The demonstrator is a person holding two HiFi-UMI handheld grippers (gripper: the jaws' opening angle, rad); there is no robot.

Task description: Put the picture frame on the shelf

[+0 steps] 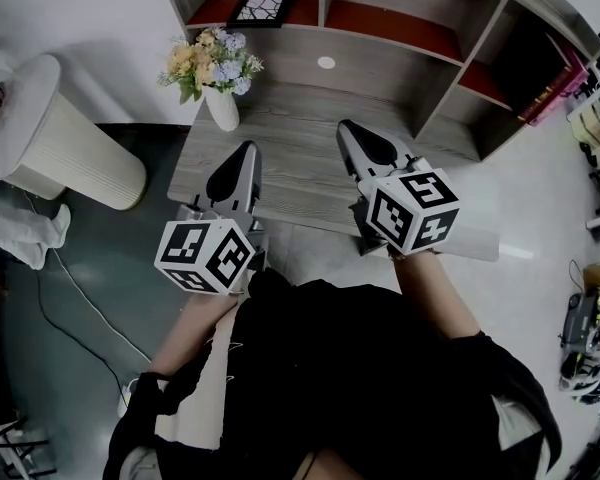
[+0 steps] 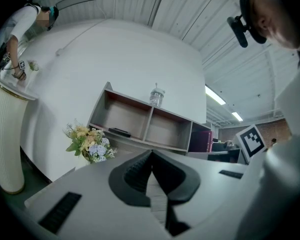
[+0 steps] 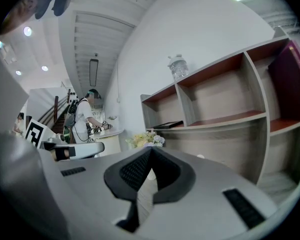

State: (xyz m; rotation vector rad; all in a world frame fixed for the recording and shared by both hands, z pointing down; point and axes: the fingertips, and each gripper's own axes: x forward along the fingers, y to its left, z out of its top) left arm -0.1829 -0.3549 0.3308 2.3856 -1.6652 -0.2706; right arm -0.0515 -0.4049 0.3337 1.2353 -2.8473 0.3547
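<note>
Holding both tools over bench, you carry nothing: left tool clenched empty, right tool same. Picture frame lies flat in left compartment of shelf, well apart from tools; task looks done. Flowers stand beside, out of way.

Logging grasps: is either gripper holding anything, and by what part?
Nothing: the left gripper and right gripper are shut and empty; the picture frame lies on the shelf.
</note>
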